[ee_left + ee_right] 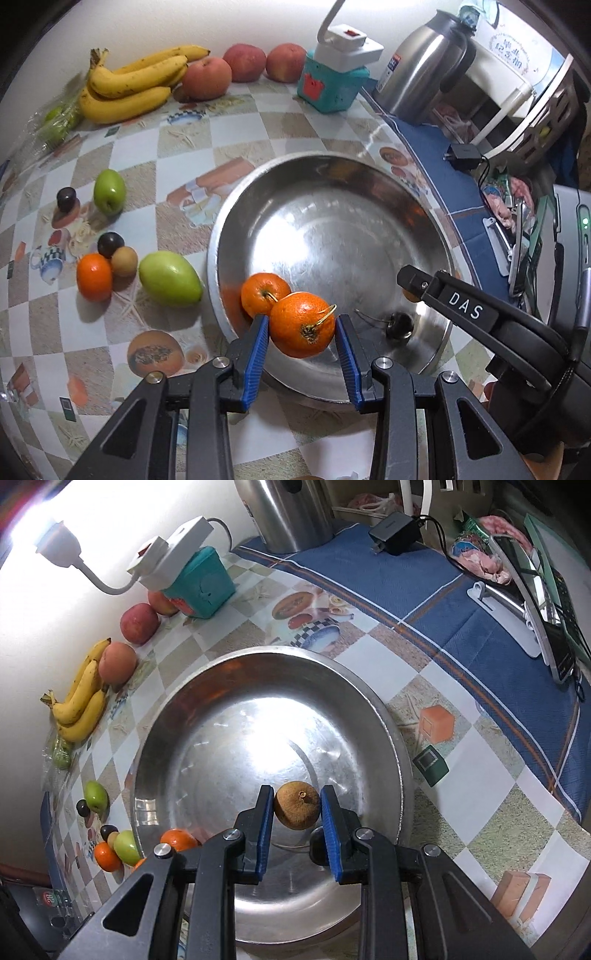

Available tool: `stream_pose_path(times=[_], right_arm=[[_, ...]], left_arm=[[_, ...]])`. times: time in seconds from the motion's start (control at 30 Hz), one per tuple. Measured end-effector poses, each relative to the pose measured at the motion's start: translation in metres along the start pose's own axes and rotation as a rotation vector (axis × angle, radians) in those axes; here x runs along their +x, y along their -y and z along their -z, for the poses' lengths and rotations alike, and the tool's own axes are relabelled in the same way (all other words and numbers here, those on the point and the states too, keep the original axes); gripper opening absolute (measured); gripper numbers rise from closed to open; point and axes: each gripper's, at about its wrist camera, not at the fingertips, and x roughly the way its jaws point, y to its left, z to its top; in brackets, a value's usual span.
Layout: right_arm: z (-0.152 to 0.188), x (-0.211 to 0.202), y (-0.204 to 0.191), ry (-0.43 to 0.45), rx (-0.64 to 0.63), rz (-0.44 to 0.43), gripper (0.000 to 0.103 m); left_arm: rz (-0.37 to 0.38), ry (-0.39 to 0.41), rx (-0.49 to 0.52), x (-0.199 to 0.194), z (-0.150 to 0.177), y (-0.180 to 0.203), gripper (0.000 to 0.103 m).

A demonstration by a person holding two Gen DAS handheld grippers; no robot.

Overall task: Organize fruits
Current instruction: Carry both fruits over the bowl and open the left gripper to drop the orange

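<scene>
Left gripper (pixel 302 325), black with blue ribbed pads, is clamped on a round orange tangerine with a thin yellow stem (pixel 301 325), held over the near rim of the wide shiny steel basin (pixel 369 177), lower centre of the left wrist view. A second orange tangerine (pixel 264 293) sits inside the basin just behind and left of the held one, touching or nearly so. A small dark cherry-like fruit with a stem (pixel 400 325) lies in the basin at lower right.

Right gripper (pixel 297 808) is closed on a small round brown rough-skinned fruit (pixel 297 805), lower centre of the right wrist view, over the basin interior.

Left of the basin on the checkered patterned tablecloth (pixel 295 125): a large pale green mango-shaped fruit (pixel 170 278) just beside the rim, a loose orange tangerine (pixel 94 276), a small brown fruit (pixel 124 261) and a dark plum-like fruit (pixel 110 244) clustered together; further up a small green apple-like fruit (pixel 109 191) and another dark fruit (pixel 66 199).

Upper left of frame against the wall: a bunch of yellow bananas (pixel 136 83), then three reddish peaches or apples (pixel 243 66) in a row. A teal box with a white plug adapter on top (pixel 328 85) and a steel thermos jug (pixel 421 62) at upper right
</scene>
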Motion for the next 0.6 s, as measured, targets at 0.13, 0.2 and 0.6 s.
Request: stream_pose_path(times=[0.13,0.2,0.6], right_arm=[[0.001,0.005,-0.002,-0.018,-0.012,0.007,0.027],[0.002,0.007,-0.003,-0.024,-0.02,0.014,0.027],[0.006,0.011,-0.009,-0.041,-0.045,0.044,0.027]], left_arm=[[-0.001,-0.023,0.002,0.007,0.001,0.001,0.04],[0.003,-0.032,0.002,0.009,0.003,0.002,0.04],[0.004,-0.053,0.005,0.016,0.003,0.003,0.04]])
